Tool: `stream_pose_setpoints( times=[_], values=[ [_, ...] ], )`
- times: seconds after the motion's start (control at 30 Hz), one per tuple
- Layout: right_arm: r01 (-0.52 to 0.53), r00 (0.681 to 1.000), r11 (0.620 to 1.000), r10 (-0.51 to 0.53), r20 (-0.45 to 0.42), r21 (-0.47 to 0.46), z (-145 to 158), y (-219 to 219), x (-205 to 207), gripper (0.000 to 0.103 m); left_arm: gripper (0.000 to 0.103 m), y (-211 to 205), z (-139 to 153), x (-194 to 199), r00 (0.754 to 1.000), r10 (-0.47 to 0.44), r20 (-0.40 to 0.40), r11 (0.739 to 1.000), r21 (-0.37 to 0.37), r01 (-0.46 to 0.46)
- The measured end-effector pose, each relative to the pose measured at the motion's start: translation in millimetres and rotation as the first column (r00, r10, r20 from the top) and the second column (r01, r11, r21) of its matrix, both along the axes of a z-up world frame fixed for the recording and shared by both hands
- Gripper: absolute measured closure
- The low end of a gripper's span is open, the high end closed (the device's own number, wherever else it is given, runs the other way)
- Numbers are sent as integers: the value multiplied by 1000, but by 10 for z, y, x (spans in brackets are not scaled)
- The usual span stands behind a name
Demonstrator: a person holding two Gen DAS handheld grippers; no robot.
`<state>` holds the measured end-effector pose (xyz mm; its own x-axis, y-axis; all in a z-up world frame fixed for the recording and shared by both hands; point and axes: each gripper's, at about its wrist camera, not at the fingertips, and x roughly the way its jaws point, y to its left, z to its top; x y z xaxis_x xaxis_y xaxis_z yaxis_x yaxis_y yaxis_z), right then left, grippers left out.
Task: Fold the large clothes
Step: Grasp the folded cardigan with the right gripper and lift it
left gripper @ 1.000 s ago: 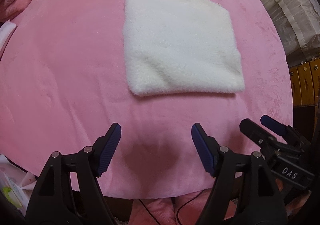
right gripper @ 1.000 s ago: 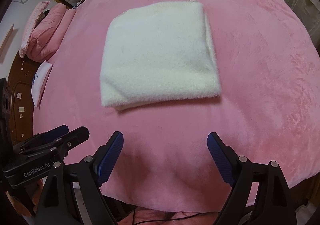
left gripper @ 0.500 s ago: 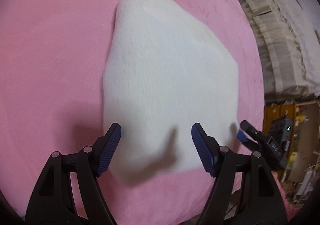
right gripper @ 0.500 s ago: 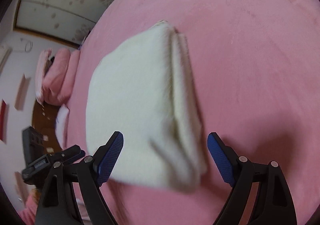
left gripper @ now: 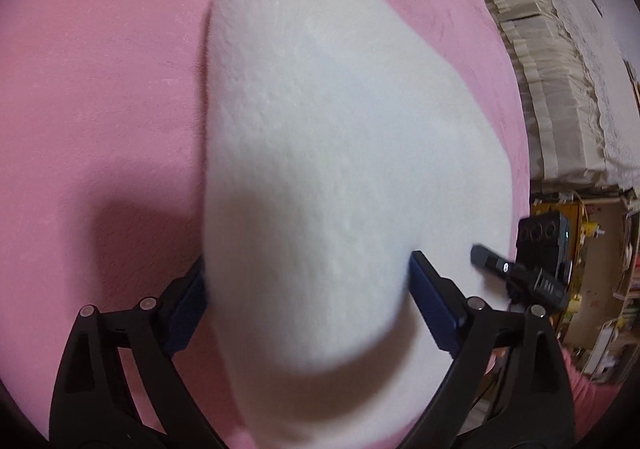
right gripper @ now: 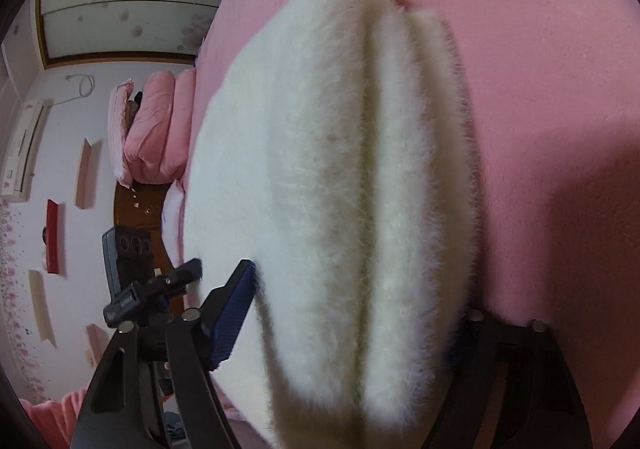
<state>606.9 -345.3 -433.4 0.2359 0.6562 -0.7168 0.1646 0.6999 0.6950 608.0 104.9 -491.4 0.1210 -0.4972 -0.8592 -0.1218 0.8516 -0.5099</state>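
A pink bedspread (left gripper: 100, 97) fills both wrist views, and on it lies a folded white fleece garment (left gripper: 340, 169), its stacked layers showing as thick furry ridges along the edge seen from the right wrist. The left gripper (left gripper: 308, 301) straddles the near left corner of the garment, its jaws wide and opening; the fleece bulges between the blue pads (left gripper: 434, 313), though whether they press on it cannot be told through the blur. The right gripper (right gripper: 344, 329) straddles the layered right edge, its jaws closing around the pile; one blue pad stands just beside the fleece, the other is hidden behind it. Each gripper shows at the margin of the other's view. Pink pillows (right gripper: 152, 137) lie at the bed's far end.
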Motion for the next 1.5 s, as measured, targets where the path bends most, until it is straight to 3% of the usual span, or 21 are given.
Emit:
stream_pose_setpoints(
  times=[0.07, 0.17, 0.3, 0.47, 0.53, 0.67, 0.83, 0.97, 1.13, 1.3, 1.5],
  values=[
    [7, 1000, 1000, -7, 1, -2, 24, -6, -4, 46, 13, -35, 12, -17, 1000, 17, 14, 999, 32, -17],
    [26, 1000, 1000, -26, 3, 17, 92, -63, -51, 58, 28, -160, 167, -139, 997, 36, 74, 990, 130, -46],
    [20, 999, 999, -18, 45, -35, 316, 57, -148, 62, 42, -442, 519, -348, 988, 4, 156, 942, 330, -55],
    [29, 997, 994, -22, 71, -107, 643, 221, -393, 63, 45, -697, 916, -863, 980, -17, 200, 899, 432, -73],
    [55, 998, 994, -51, 48, -97, 746, 226, -600, 64, 45, -719, 1038, -1124, 980, -19, 199, 896, 439, -72],
    [83, 995, 996, -85, -52, -29, 856, 181, -1153, 64, 46, -711, 1197, -1708, 992, -42, 118, 909, 417, -12],
    [-3, 992, 998, -5, -125, -62, 1052, 376, -1718, 64, 47, -575, 1316, -2414, 998, -1, 60, 925, 378, -22],
    [-103, 984, 991, 89, -153, -85, 1207, 671, -1878, 65, 47, -228, 1467, -2929, 994, 98, 53, 932, 345, -110],
    [-221, 969, 970, 206, -137, -102, 1338, 1297, -1832, 65, 48, 245, 1652, -3323, 981, 173, 91, 918, 347, -194],
    [-259, 963, 960, 249, -103, -101, 1313, 2232, -1637, 65, 48, 1277, 1799, -3415, 971, 178, 161, 903, 365, -226],
    [-269, 963, 959, 266, -44, -87, 1203, 3634, -1250, 65, 49, 2770, 2013, -3238, 958, 145, 247, 875, 421, -241]
  ],
)
